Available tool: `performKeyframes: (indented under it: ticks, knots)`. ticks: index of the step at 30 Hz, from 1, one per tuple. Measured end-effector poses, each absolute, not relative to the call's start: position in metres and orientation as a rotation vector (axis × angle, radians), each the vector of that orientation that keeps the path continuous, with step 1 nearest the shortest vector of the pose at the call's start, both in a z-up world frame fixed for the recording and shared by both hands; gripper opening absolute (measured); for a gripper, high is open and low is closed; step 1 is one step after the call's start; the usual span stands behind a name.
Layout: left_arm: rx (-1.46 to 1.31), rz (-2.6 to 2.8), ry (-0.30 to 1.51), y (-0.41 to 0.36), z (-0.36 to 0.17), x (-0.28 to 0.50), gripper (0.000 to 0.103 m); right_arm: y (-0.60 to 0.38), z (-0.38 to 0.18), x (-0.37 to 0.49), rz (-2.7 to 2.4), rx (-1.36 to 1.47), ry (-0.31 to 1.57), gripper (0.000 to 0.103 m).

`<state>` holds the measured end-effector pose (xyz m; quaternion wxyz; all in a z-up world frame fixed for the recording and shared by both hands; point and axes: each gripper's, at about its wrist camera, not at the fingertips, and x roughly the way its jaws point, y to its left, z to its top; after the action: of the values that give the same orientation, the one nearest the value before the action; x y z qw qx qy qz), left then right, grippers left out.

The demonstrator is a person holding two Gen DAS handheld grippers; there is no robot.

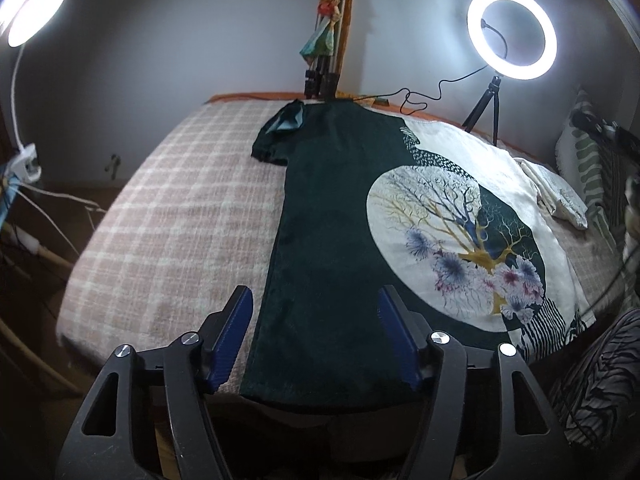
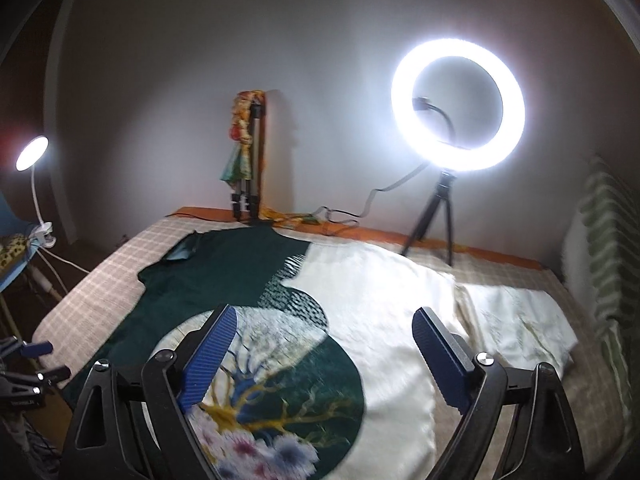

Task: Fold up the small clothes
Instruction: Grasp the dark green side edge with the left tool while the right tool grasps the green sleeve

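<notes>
In the left wrist view, the left hand-held gripper (image 1: 316, 312) hangs with jaws spread wide over the near hem of the dark green and cream tree-print T-shirt (image 1: 332, 248), which lies flat on the pink checked bed (image 1: 168, 216). In the right wrist view, the right hand-held gripper (image 2: 324, 332), jaws likewise apart and empty, hovers above the shirt's round tree print, with a folded cream cloth (image 2: 516, 320) just right and a glowing ring light (image 2: 458, 104) far behind.

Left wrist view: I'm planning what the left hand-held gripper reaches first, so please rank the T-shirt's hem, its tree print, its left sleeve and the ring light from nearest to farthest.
1. T-shirt hem: right between the open fingers of the left hand-held gripper.
2. Tree print: ahead, to the right.
3. Left sleeve: far end, slightly left.
4. Ring light: beyond the bed, far right.
</notes>
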<state>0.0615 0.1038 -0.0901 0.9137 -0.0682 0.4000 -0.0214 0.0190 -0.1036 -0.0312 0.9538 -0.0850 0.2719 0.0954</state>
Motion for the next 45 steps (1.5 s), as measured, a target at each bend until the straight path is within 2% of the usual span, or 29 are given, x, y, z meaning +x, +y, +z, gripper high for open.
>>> performKeyframes:
  ticks: [4,10,22,25,28,32,38,41,45]
  knots:
    - [-0.18,-0.047,0.851,0.116,-0.104,0.06,0.063,-0.093,-0.029,0.077,0.304,-0.16,0.62,0.091]
    - [-0.221,-0.071,0.88,0.129,-0.121,0.058,0.054,-0.054,-0.044,0.148,0.469,-0.091,0.77,0.09]
    - [-0.275,-0.064,0.927,0.148,-0.146,0.054,0.052,0.052,-0.11,0.259,0.489,-0.078,1.021,0.089]
    - [-0.27,-0.066,0.921,0.148,-0.147,0.053,0.048,0.067,-0.124,0.283,0.472,-0.064,1.058,0.089]
    - [-0.286,-0.074,0.916,0.15,-0.148,0.053,0.047,0.079,-0.138,0.305,0.449,-0.039,1.102,0.09]
    - [-0.328,-0.114,0.913,0.152,-0.149,0.054,0.033,0.094,-0.159,0.331,0.414,-0.022,1.148,0.09]
    - [-0.347,-0.128,0.902,0.154,-0.149,0.053,0.031,0.117,-0.18,0.362,0.407,0.076,1.207,0.089]
    - [-0.37,-0.146,0.902,0.156,-0.15,0.054,0.026,0.135,-0.188,0.369,0.402,0.019,1.224,0.09]
    - [-0.357,-0.147,0.896,0.155,-0.151,0.053,0.025,0.154,-0.197,0.375,0.382,-0.076,1.24,0.086]
